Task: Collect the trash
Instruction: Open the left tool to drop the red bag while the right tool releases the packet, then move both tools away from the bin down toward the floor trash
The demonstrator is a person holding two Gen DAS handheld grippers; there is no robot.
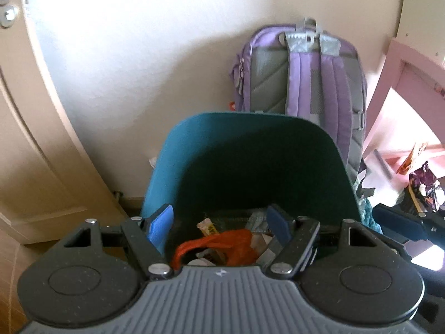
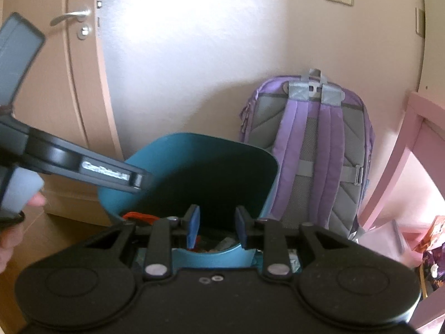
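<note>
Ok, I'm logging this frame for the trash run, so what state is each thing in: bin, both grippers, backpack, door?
teal bin: upright, no lid, trash inside.
orange bag: lying crumpled on top of the trash in the bin.
left gripper: open, empty, over the bin.
right gripper: open, empty, over the bin's near rim.
purple backpack: upright against the wall, straps facing out.
door: shut as far as shows.

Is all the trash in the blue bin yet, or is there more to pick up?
Some looks done: the teal bin already holds an orange bag and wrappers. Nothing is in hand; the left gripper and right gripper both hover over the bin with open, empty jaws. What is left is hard to tell: these views show little floor, only a purple backpack against the wall.
</note>
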